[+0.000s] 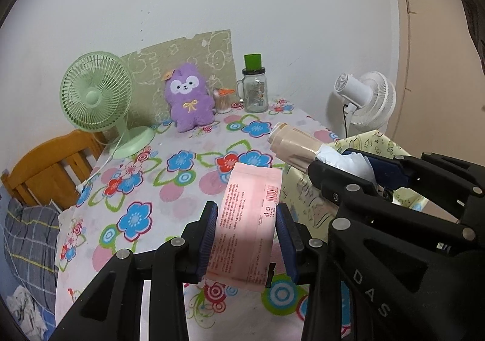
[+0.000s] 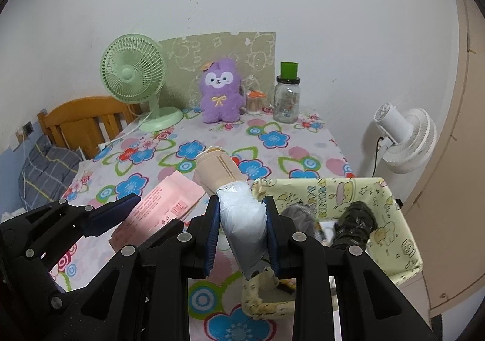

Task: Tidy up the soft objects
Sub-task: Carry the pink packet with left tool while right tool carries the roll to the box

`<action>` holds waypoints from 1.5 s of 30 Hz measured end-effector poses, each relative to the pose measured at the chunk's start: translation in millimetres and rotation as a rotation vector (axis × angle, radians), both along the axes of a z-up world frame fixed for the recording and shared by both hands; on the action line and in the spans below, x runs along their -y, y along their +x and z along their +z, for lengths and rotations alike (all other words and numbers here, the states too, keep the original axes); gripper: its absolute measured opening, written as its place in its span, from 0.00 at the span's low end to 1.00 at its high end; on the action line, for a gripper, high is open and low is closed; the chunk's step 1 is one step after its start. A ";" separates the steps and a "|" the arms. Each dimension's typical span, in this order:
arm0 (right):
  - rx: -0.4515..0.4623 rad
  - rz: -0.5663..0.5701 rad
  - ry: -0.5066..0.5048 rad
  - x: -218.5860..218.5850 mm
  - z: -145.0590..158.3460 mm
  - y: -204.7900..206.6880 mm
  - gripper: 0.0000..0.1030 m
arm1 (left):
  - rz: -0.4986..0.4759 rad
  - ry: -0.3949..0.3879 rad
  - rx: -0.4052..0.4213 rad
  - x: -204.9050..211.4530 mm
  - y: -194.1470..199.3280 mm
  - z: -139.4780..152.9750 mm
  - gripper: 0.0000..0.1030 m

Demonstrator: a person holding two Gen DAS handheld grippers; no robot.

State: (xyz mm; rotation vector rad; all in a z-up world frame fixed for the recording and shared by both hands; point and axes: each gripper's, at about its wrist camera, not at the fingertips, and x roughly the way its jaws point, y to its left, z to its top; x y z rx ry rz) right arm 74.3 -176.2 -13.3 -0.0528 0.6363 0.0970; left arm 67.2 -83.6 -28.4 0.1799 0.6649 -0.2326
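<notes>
My left gripper [image 1: 247, 216] is shut on a flat pink soft packet [image 1: 248, 207], held above the flowered tablecloth [image 1: 182, 159]. My right gripper [image 2: 242, 215] is shut on a rolled bundle, pale blue-white at the gripped end [image 2: 242, 213] and beige at the far end [image 2: 216, 171]. In the left wrist view that bundle [image 1: 295, 144] and the right gripper [image 1: 357, 159] show at the right. The pink packet [image 2: 163, 207] and left gripper [image 2: 142, 209] show at the left of the right wrist view. A purple plush toy [image 2: 221, 95] sits upright at the table's back.
A yellow patterned fabric box [image 2: 394, 219] at the table's right edge holds a dark rolled item [image 2: 354, 225]. At the back stand a green fan [image 2: 133, 77], a glass jar with green lid [image 2: 286, 101] and a small cotton-swab jar [image 2: 254, 103]. A white fan [image 2: 403, 141] stands right; a wooden headboard [image 2: 81, 122] left.
</notes>
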 end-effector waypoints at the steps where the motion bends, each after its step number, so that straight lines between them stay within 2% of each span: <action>1: 0.000 -0.004 0.000 2.3 1.4 0.8 0.30 | -0.003 0.000 0.003 2.2 0.8 1.7 0.39; 10: 0.010 -0.013 0.000 23.4 12.7 10.7 0.30 | -0.027 0.001 0.013 24.3 10.6 12.8 0.39; 20: 0.000 -0.027 0.014 51.5 12.1 19.5 0.30 | -0.054 0.019 0.010 50.2 21.6 14.8 0.39; 26: -0.007 -0.045 0.015 72.0 8.1 22.1 0.29 | -0.082 0.023 0.000 70.8 27.8 10.5 0.39; 35: -0.052 -0.095 -0.035 97.3 -3.8 35.7 0.29 | -0.145 0.012 -0.027 98.9 41.0 -3.2 0.39; 45: -0.106 -0.108 -0.007 115.0 -17.2 57.1 0.29 | -0.180 0.028 -0.071 118.5 56.4 -16.0 0.39</action>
